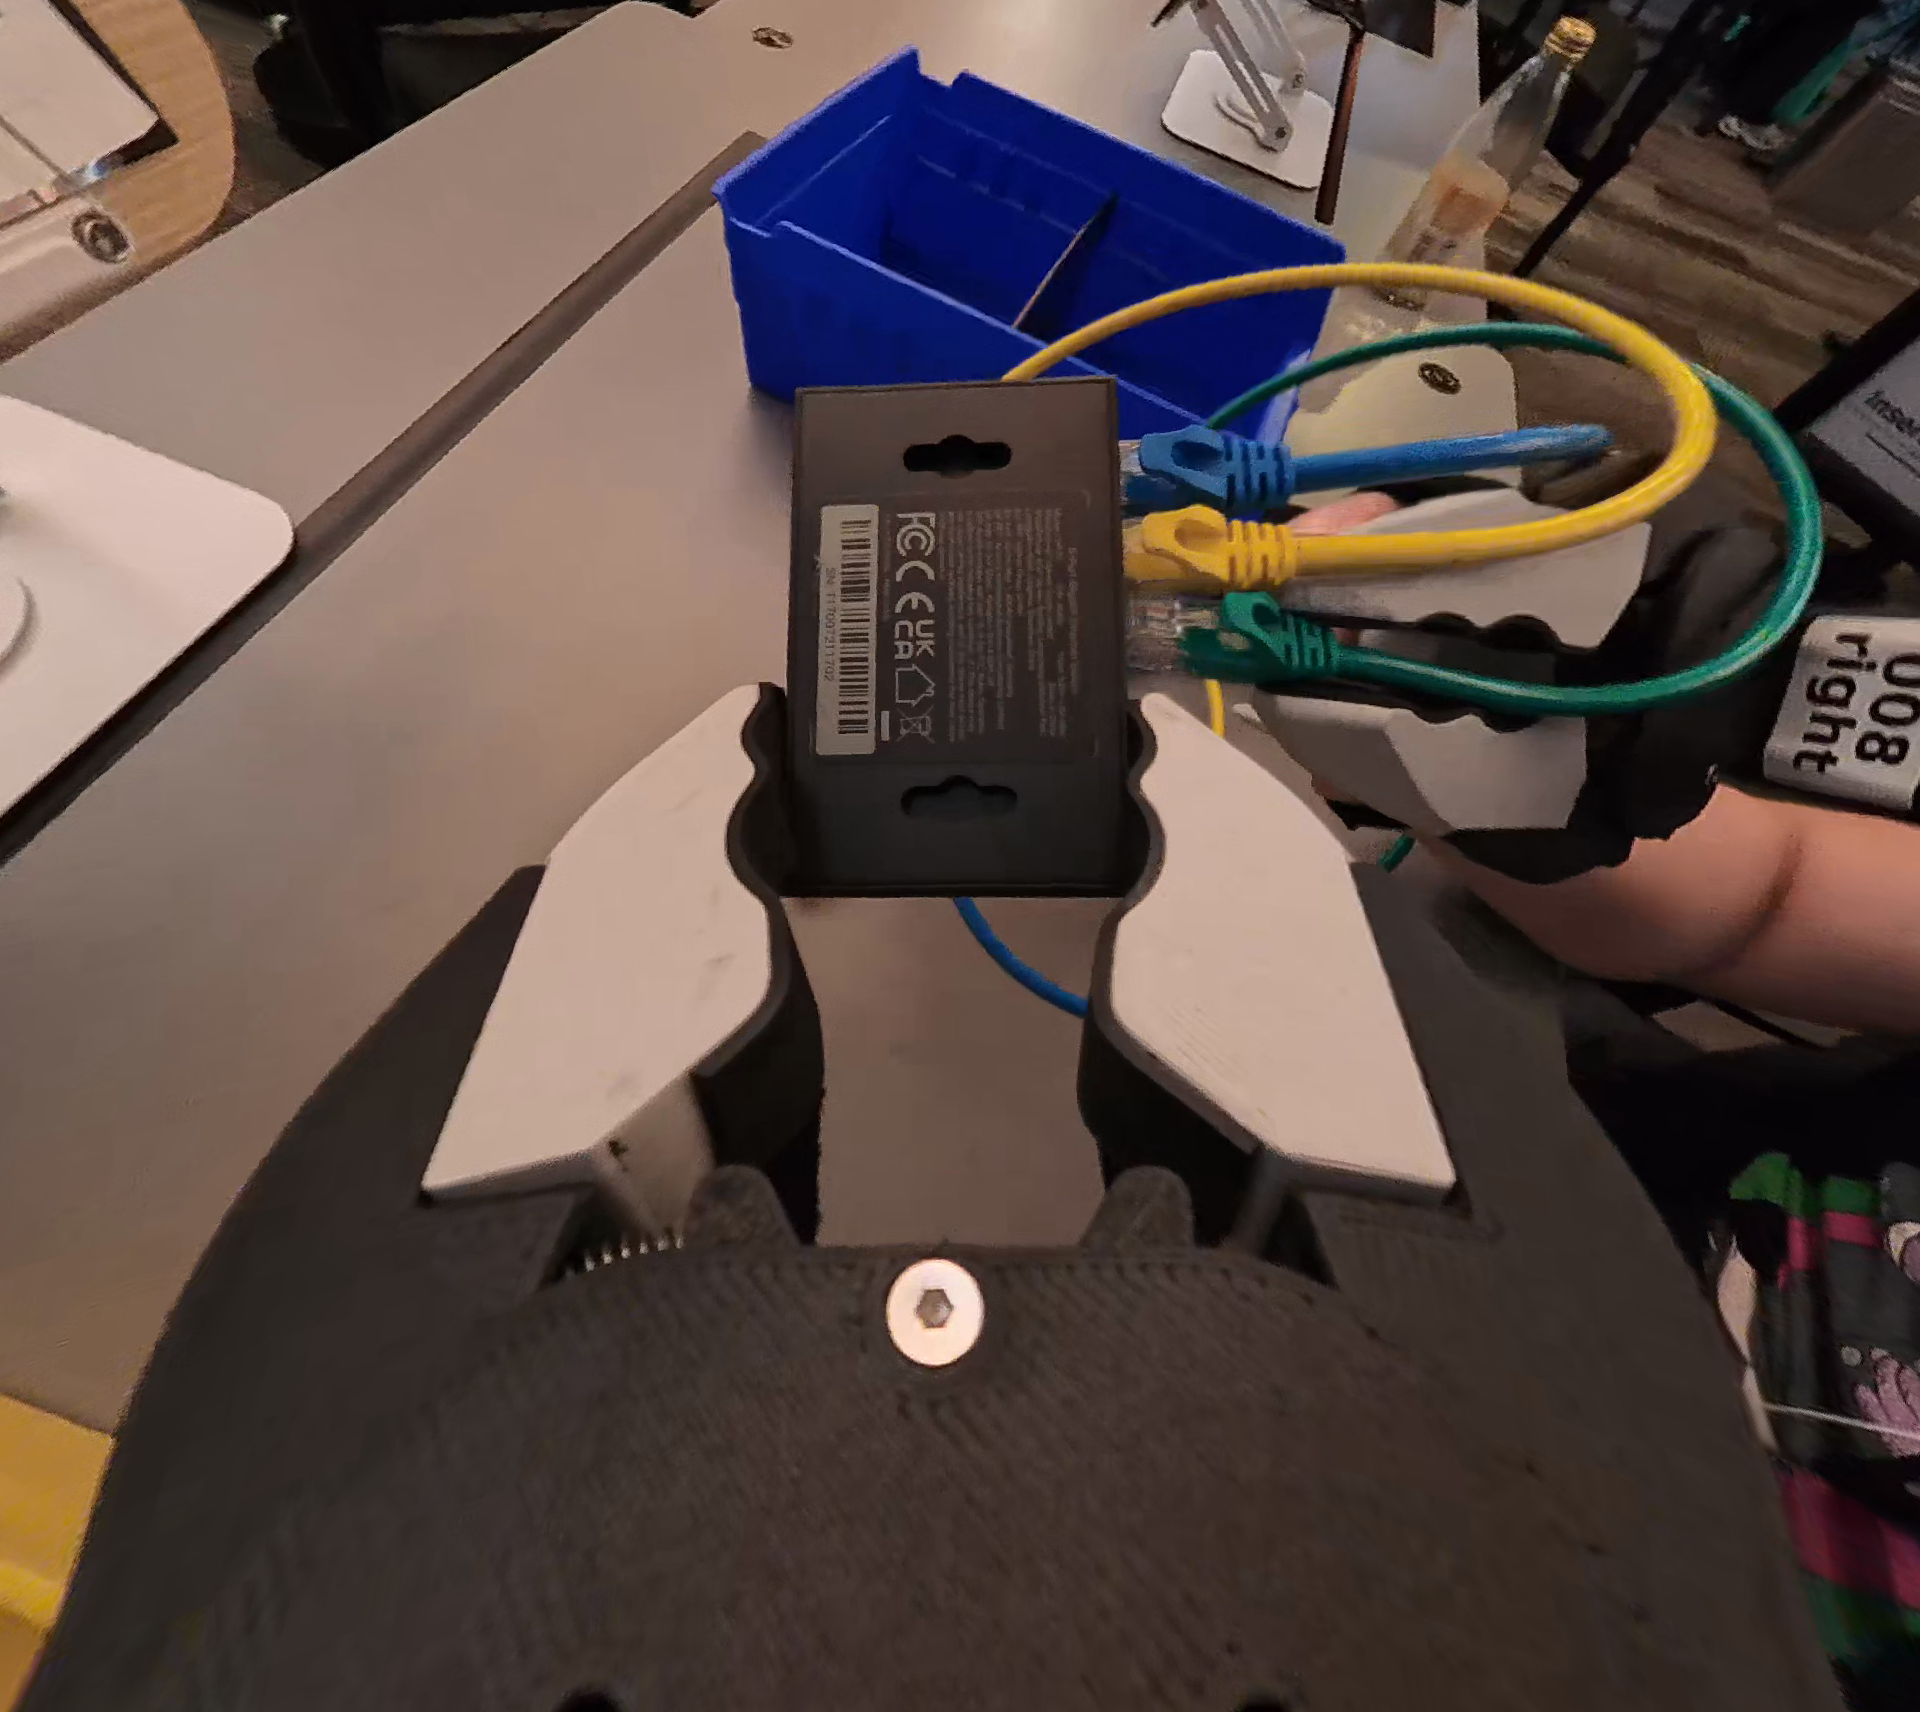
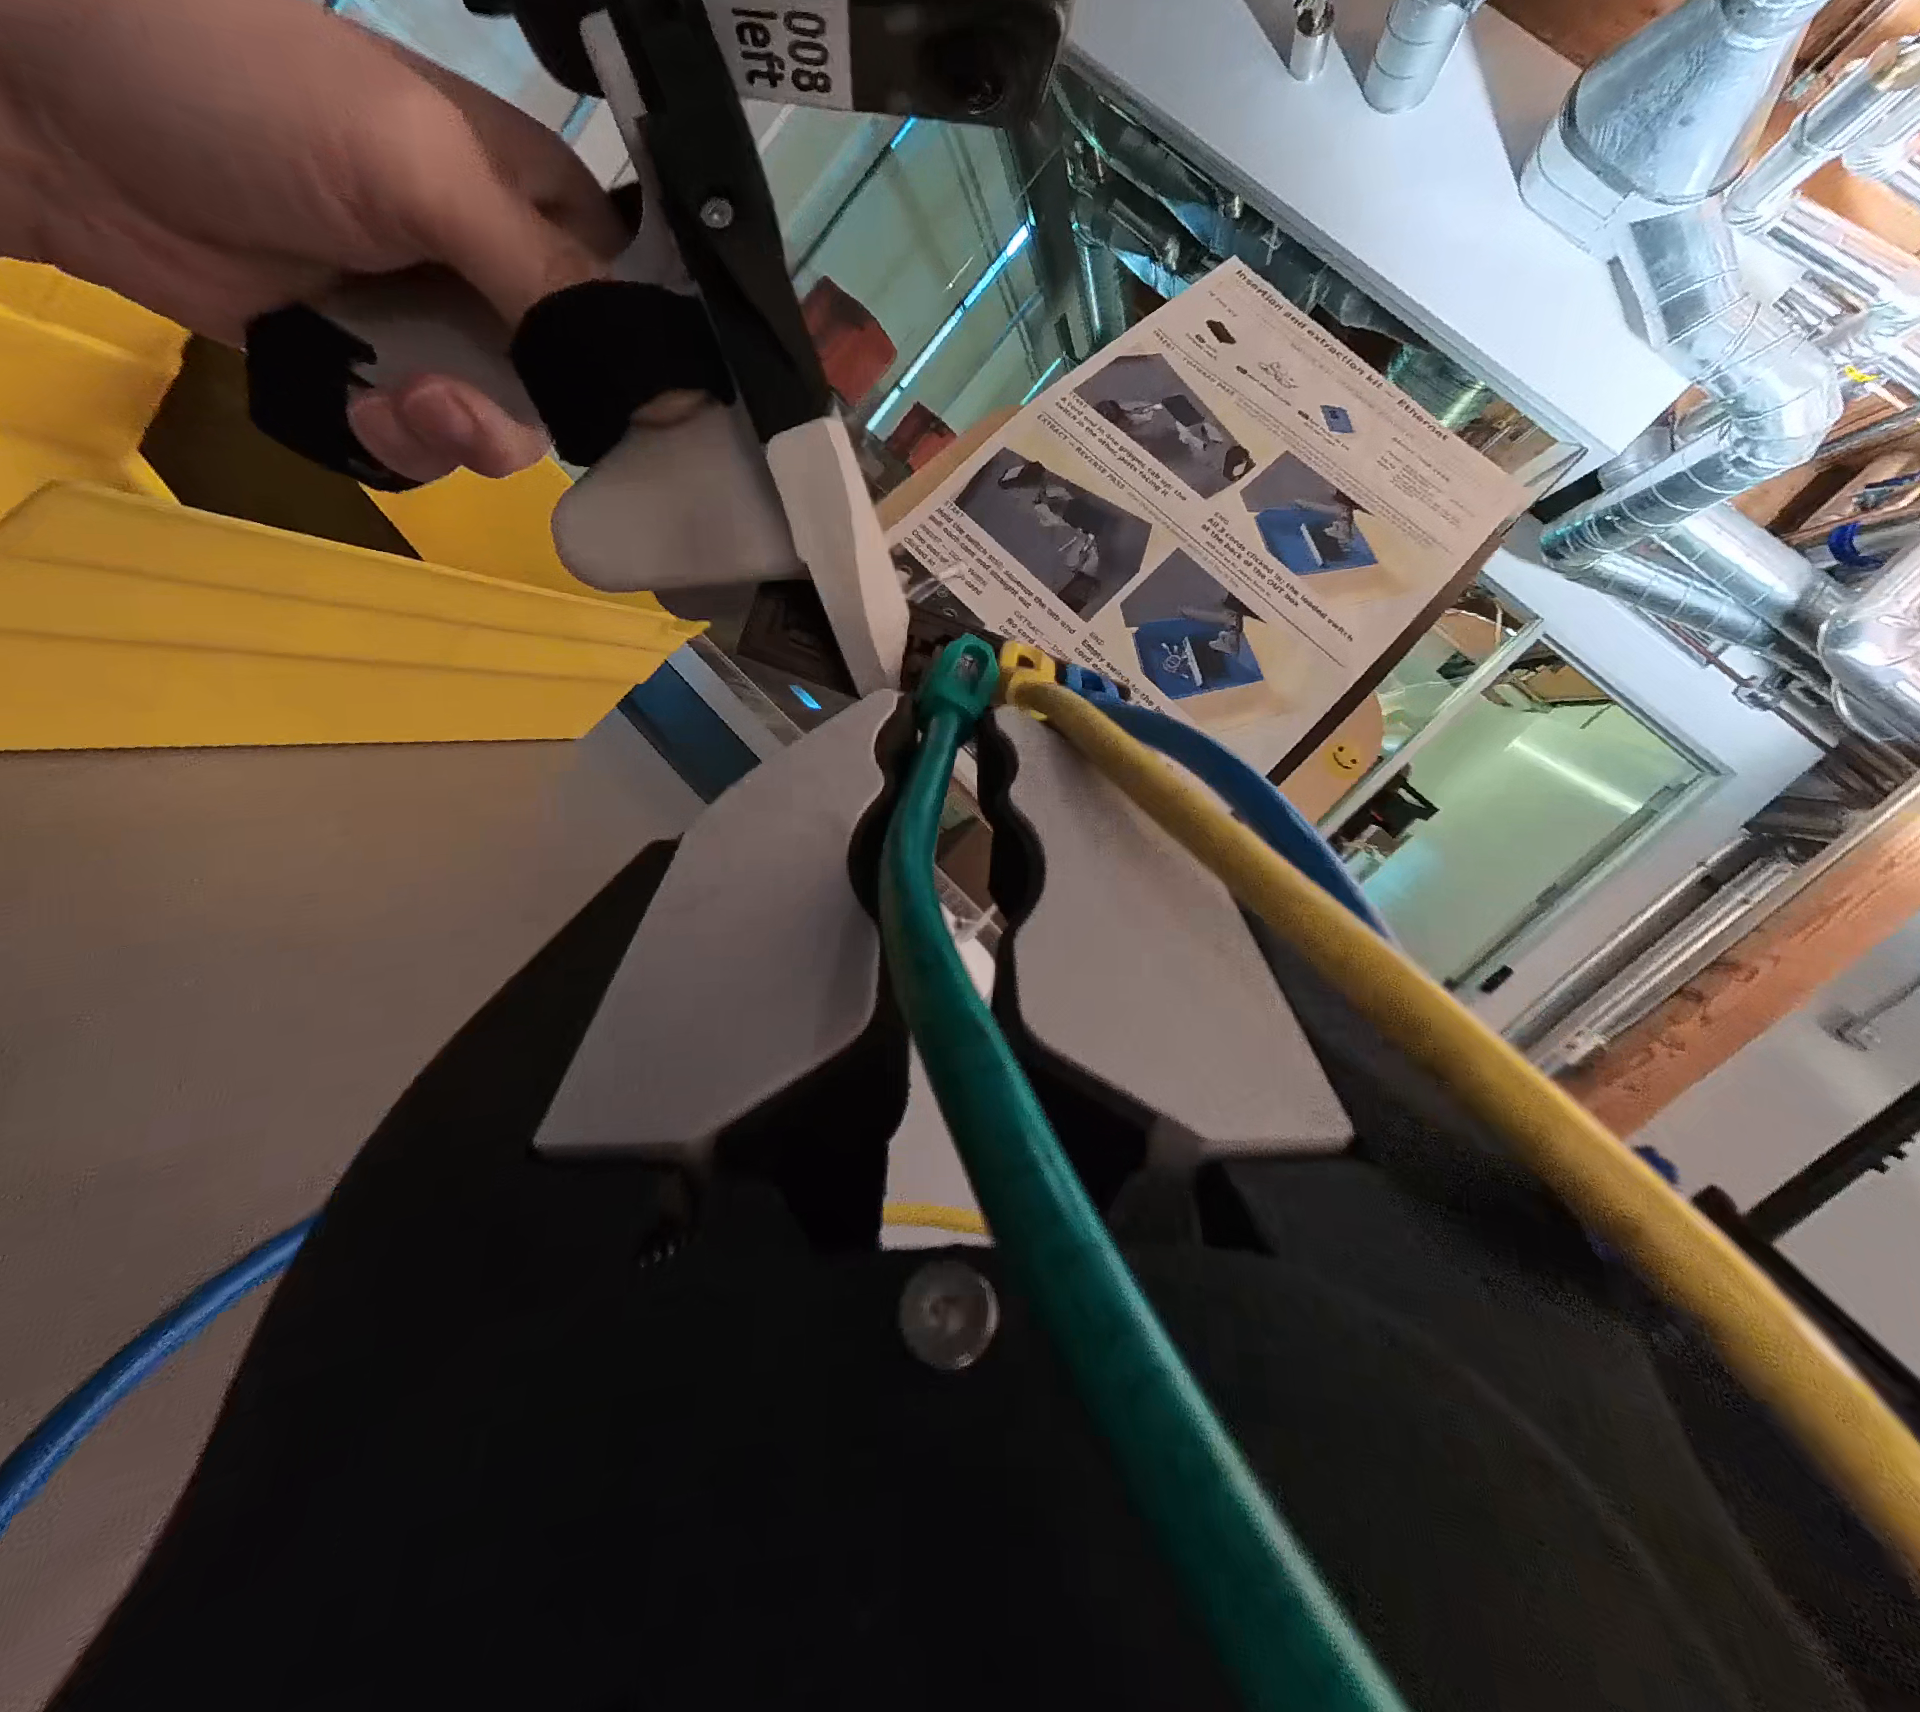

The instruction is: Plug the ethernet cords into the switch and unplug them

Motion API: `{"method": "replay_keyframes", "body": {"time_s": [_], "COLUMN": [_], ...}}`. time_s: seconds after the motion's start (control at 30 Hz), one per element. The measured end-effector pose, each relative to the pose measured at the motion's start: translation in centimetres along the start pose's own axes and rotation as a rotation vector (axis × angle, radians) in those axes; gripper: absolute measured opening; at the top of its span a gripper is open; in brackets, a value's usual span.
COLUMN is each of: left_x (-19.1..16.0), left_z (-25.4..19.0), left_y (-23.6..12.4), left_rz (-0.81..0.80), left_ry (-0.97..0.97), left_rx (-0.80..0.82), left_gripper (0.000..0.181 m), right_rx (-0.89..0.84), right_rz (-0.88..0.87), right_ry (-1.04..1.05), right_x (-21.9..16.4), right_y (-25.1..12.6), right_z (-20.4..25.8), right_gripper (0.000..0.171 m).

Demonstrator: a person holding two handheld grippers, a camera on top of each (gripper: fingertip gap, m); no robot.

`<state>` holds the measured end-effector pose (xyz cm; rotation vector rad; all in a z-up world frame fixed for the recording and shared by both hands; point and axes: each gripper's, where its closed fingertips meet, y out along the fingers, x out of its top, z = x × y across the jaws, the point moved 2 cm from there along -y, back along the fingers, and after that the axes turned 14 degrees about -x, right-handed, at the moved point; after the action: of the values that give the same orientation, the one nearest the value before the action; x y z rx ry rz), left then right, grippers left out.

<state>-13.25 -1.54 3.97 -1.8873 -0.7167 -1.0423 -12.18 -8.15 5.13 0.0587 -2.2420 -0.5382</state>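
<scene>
My left gripper (image 1: pixel 956 717) is shut on the black switch (image 1: pixel 956 613), holding it underside up above the grey table (image 1: pixel 468 623). The blue plug (image 1: pixel 1205 462) and the yellow plug (image 1: pixel 1205 550) sit in ports on the switch's right side. The green plug (image 1: pixel 1257 644) is at the port below them, with its clear tip showing; I cannot tell if it is seated. My right gripper (image 2: pixel 940 727) is shut on the green cord (image 2: pixel 935 831) just behind its plug. It also shows in the left wrist view (image 1: pixel 1382 665). The right wrist view shows the left gripper (image 2: pixel 831 561).
A blue bin (image 1: pixel 862 291) stands just behind the switch, with a glass bottle (image 1: pixel 1486 176) and a tablet stand (image 1: pixel 1247 93) farther back. A white stand base (image 1: pixel 104 561) lies at the left. A yellow bin (image 2: pixel 312 602) and an instruction sheet (image 2: pixel 1195 499) show in the right wrist view.
</scene>
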Motion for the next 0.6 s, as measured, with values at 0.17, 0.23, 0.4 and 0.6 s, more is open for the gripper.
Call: {"method": "replay_keyframes", "body": {"time_s": [0.17, 0.23, 0.4, 0.6], "left_x": [0.2, 0.16, 0.03, -0.07], "left_z": [-0.21, -0.25, -0.21, -0.35], "left_y": [-0.09, -0.14, 0.11, 0.01], "left_rz": [0.005, 0.012, 0.038, 0.097], "left_ry": [0.083, 0.102, 0.093, 0.186], "left_rx": [0.017, 0.025, 0.054, 0.131], "left_gripper": [0.059, 0.06, 0.06, 0.06], "right_rx": [0.033, 0.053, 0.02, 0.023], "right_rz": [-0.002, -0.01, -0.02, -0.013], "right_ry": [0.053, 0.06, -0.073, -0.03], "right_x": [0.1, 0.1, -0.2, -0.28], "right_y": [-0.07, -0.14, -0.13, -0.13], "right_z": [0.04, 0.11, 0.37, 0.36], "right_gripper": [0.012, 0.012, 0.013, 0.012]}}
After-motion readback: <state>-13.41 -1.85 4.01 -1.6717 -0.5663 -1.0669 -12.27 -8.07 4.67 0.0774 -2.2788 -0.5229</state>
